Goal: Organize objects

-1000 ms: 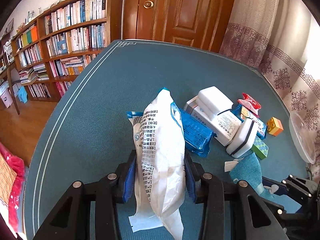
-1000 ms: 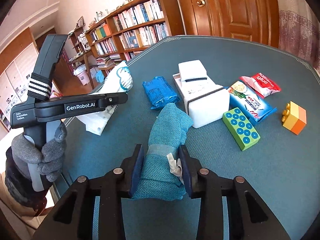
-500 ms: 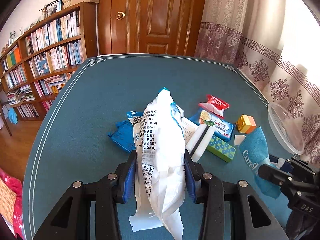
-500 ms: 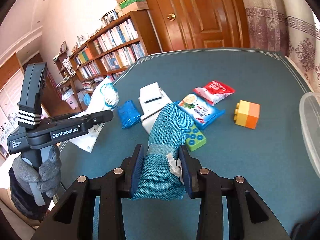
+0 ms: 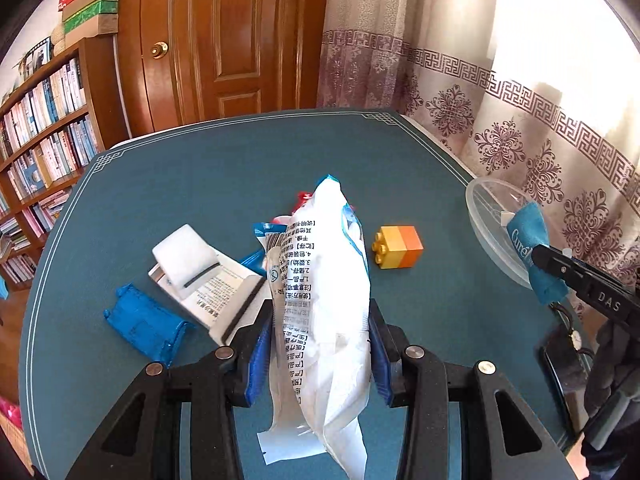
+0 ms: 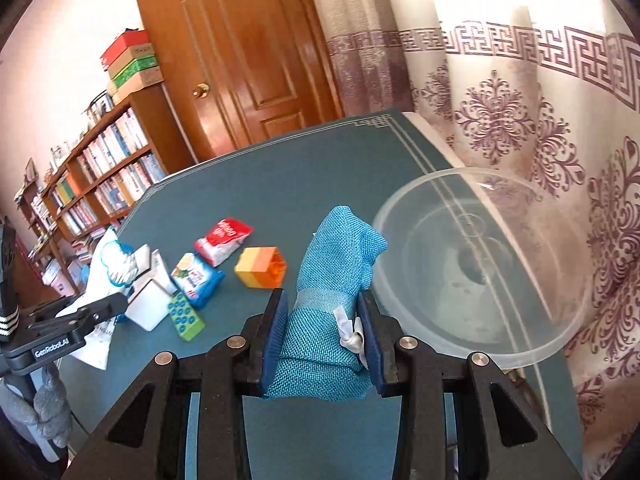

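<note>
**Two grippers, each holding something soft**

The left gripper (image 5: 318,350) has its two fingers squeezed on a white plastic bag (image 5: 320,304) with black writing on it. The bag sticks up between the blue pads and hangs down below them too. It is held up over the blue table (image 5: 200,184).

The right gripper (image 6: 322,336) has its fingers pressed tight on a folded teal cloth (image 6: 332,280) (a small white tag pokes out at one side). The cloth is held just beside the rim of a big clear plastic bowl (image 6: 532,354), which sits at the table's edge near the curtain (image 6: 540,100).

On the table lie an orange and yellow block (image 6: 262,266), a green block with blue dots (image 6: 185,316), a white box (image 5: 192,264), a flat blue packet (image 5: 146,326), a red and white pouch (image 6: 222,240) and a blue snack bag (image 6: 196,278). They are all close together, well apart from the bowl.
</note>
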Action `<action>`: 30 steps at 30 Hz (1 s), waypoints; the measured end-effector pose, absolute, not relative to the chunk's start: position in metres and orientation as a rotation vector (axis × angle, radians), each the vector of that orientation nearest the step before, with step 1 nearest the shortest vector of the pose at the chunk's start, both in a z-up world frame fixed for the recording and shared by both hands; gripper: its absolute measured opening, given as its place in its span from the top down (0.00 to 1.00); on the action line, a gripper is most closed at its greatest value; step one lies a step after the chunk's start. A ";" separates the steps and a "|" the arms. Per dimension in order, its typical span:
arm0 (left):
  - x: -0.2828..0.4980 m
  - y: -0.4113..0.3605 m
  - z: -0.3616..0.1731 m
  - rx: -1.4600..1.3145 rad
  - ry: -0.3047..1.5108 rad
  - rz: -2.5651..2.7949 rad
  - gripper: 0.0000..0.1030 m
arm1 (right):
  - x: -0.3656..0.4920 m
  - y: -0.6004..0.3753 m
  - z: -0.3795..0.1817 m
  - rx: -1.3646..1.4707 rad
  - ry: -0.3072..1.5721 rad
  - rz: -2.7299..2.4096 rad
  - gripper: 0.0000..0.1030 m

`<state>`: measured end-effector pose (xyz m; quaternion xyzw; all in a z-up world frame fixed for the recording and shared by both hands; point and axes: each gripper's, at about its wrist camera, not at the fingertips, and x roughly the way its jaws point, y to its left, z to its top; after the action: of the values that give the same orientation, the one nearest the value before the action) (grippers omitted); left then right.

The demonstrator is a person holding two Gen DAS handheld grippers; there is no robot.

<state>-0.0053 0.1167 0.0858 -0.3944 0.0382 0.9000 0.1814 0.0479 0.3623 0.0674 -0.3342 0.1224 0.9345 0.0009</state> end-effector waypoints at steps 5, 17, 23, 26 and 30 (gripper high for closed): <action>-0.006 0.147 0.087 -1.102 0.144 2.483 0.57 | 0.046 0.406 0.066 -1.001 0.362 2.791 0.64; -0.017 0.215 0.090 -1.088 0.211 2.365 0.57 | 0.046 0.438 0.057 -0.875 0.201 2.633 0.59; -0.027 0.251 0.092 -1.075 0.226 2.302 0.57 | 0.055 0.436 0.057 -0.888 0.181 2.654 0.57; -0.032 0.270 0.094 -1.059 0.228 2.271 0.57 | 0.062 0.433 0.058 -0.886 0.187 2.675 0.57; -0.041 0.295 0.095 -1.049 0.219 2.228 0.57 | 0.069 0.432 0.060 -0.875 0.209 2.693 0.57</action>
<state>-0.0407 0.2954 0.0947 -0.4008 0.0835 0.8511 0.3286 0.0693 0.4321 0.0597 -0.3047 0.0728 0.9376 0.1507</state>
